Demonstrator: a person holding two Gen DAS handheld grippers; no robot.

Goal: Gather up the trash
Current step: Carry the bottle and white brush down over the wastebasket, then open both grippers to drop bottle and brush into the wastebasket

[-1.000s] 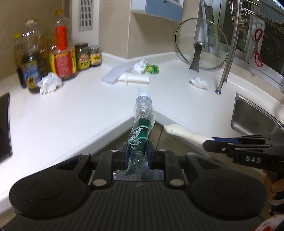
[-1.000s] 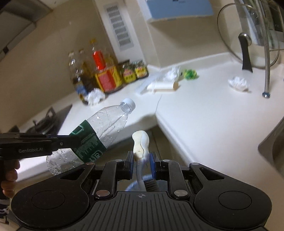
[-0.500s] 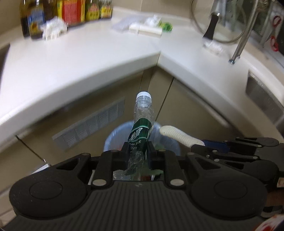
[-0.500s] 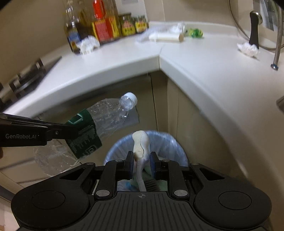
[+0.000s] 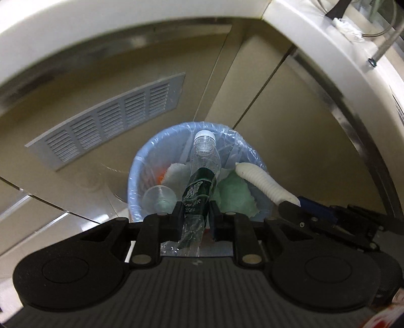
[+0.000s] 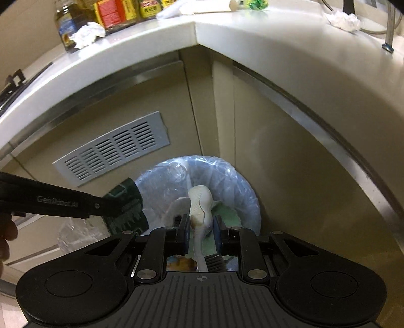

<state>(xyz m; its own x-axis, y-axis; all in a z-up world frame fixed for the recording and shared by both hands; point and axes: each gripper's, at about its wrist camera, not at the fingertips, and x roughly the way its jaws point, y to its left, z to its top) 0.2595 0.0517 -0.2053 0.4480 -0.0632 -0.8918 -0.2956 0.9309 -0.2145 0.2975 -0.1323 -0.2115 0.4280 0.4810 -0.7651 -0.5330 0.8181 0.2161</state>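
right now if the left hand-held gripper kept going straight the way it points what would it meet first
Probably the trash already in the lined bin: the crumpled white paper and green paper beneath the plastic bottle that the left hand-held gripper grips. Depth is unclear.

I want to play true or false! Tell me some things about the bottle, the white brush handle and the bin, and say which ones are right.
1. The left gripper holds a plastic bottle with a green label. True.
2. The bottle has no cap. False: a white cap sits on its top end.
3. The right gripper is shut on a white brush handle. True.
4. The bin has a black bag in it. False: its bag is pale blue and see-through.
5. The bin is empty. False: a clear cup and green and white scraps lie inside.
6. Crumpled paper lies on the counter. True.
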